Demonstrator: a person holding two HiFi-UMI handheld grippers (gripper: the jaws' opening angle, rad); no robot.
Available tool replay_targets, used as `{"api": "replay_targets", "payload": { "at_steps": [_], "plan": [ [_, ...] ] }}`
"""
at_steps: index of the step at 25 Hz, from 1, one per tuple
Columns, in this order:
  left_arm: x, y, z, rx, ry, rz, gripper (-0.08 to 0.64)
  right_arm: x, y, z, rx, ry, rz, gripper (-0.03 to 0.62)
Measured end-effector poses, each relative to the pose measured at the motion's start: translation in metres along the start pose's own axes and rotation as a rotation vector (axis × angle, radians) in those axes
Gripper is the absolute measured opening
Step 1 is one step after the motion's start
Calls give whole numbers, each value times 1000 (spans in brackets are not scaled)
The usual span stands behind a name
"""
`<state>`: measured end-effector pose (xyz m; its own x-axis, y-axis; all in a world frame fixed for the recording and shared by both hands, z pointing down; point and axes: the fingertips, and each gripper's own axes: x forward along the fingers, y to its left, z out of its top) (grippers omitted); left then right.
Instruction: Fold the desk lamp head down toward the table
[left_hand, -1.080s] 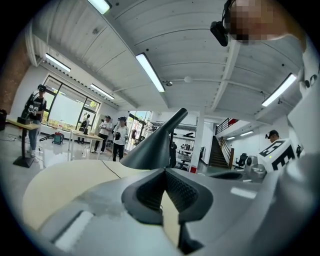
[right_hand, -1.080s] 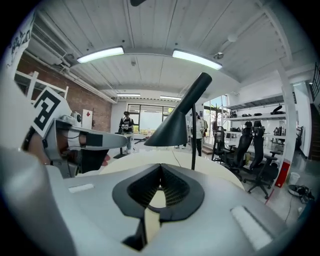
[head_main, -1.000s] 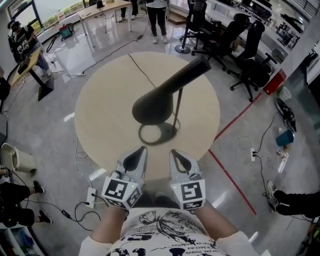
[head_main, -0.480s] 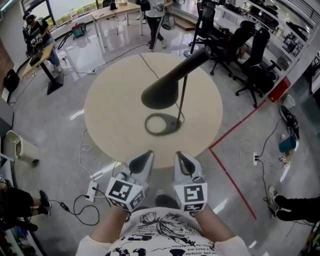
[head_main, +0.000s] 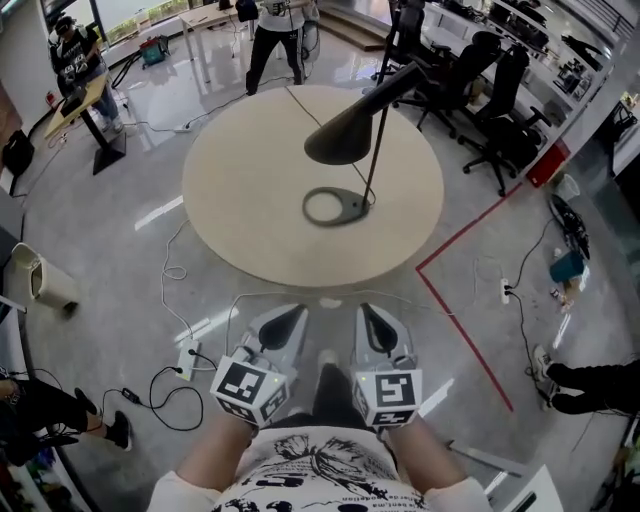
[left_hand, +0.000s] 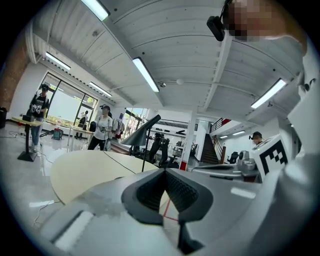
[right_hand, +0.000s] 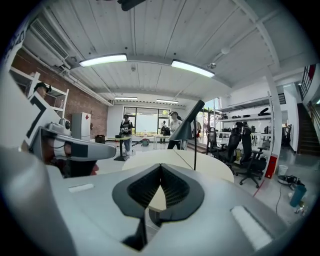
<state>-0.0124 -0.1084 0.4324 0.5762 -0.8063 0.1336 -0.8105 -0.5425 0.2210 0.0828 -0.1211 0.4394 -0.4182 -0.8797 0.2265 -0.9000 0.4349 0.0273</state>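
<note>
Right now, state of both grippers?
Left gripper: jaws shut, holding nothing.
Right gripper: jaws shut, holding nothing.

Dark-clothed person (head_main: 592, 386) mostly beyond the head view's right edge, only legs and shoe inside.

- An open-plan office or lab: black office chairs (head_main: 490, 90) cluster at 1 o'clock beyond the round table (head_main: 240, 200), and desks (head_main: 75, 100) stand at 11.
- The polished grey floor (head_main: 120, 270) carries a red tape line (head_main: 465, 341) at 4 and a power strip (head_main: 187, 357) at 7.
- Strip lights (right_hand: 102, 60) hang overhead, and there is a brick wall (right_hand: 96, 120).
</note>
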Motion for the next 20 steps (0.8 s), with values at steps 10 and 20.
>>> {"api": "replay_targets", "payload": {
  "at_steps": [10,20],
  "plan": [
    [-68,-50,-4,-11,-37,-36,5,-83,40,-12,-21,-13,-29,9],
    [-119,-88,-28,1,-78,-21,5,-143,60,-45,-21,-4,-51,9]
  ]
}}
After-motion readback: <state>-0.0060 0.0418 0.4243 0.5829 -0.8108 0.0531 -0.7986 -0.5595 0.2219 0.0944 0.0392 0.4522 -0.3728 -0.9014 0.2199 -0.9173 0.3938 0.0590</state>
